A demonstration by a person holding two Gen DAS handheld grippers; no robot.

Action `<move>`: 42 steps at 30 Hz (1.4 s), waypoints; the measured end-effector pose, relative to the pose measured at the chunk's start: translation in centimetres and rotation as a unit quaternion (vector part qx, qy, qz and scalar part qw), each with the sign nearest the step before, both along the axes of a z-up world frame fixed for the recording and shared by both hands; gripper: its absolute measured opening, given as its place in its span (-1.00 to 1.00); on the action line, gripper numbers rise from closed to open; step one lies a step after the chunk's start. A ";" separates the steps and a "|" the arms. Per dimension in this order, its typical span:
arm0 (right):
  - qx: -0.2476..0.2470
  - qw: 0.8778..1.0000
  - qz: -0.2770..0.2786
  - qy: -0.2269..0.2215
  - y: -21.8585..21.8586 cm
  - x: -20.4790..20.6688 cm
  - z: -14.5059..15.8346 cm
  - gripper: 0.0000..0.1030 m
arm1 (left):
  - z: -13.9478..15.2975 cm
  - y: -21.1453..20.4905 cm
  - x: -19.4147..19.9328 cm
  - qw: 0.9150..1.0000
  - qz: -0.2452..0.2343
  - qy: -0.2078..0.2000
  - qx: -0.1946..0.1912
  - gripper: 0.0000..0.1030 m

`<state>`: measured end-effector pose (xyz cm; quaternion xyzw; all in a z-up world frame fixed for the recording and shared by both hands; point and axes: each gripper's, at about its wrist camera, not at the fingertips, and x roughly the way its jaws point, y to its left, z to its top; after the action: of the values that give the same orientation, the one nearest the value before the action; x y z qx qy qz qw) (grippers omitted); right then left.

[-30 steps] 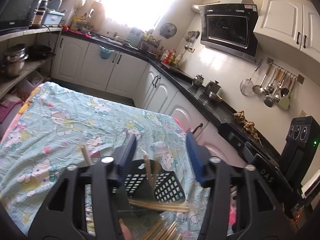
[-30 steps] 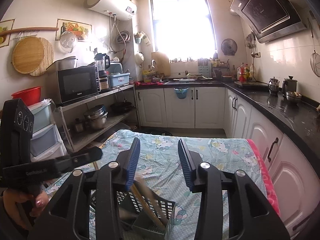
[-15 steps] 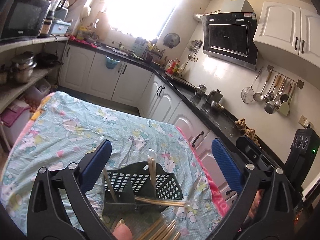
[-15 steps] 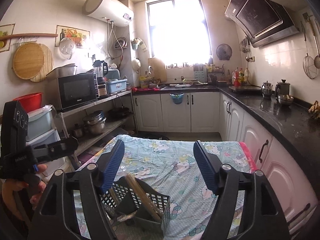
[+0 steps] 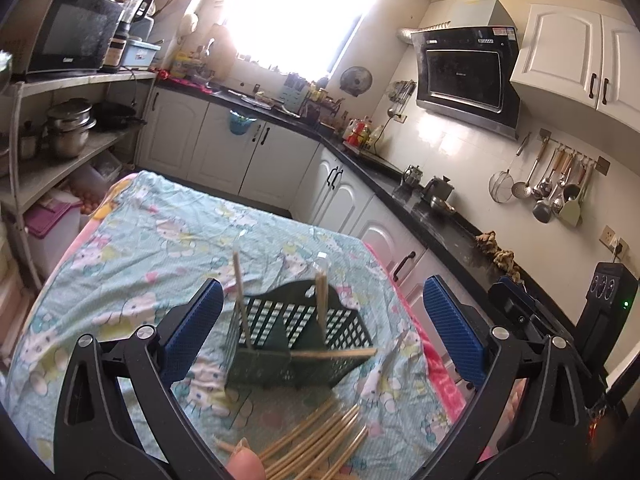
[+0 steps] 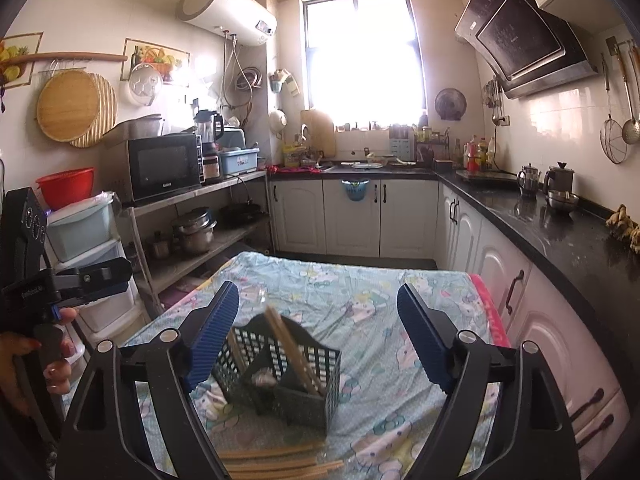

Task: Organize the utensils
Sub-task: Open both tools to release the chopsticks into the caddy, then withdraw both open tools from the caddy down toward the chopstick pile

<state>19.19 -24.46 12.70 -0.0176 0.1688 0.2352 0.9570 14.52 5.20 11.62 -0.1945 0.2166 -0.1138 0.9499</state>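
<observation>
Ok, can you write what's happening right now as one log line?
left gripper: just opened, empty | right gripper: just opening, empty | basket: some chopsticks inside | loose chopsticks: on tablecloth, still to sort

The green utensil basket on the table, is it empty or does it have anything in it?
Not empty. The utensil basket holds upright chopsticks, while more loose chopsticks lie on the tablecloth.
</observation>
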 end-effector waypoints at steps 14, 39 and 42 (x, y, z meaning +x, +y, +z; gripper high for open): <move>-0.032 0.999 0.014 0.034 1.5 -1.5 -3.6 0.53 | -3.7 0.7 -2.4 1.000 0.006 0.024 0.005 0.79; -0.036 0.988 -0.014 0.147 0.0 -0.9 -12.4 0.53 | -14.4 2.5 -3.2 0.989 -0.016 0.145 -0.012 0.77; -0.043 0.985 -0.017 0.164 -0.2 -0.9 -13.7 0.53 | -15.7 2.4 -3.4 0.986 -0.028 0.162 -0.024 0.49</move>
<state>18.32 -24.66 -0.97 -0.0166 0.3339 0.2109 0.9185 11.14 7.60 -4.08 -0.2272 0.3703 -0.1130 0.8936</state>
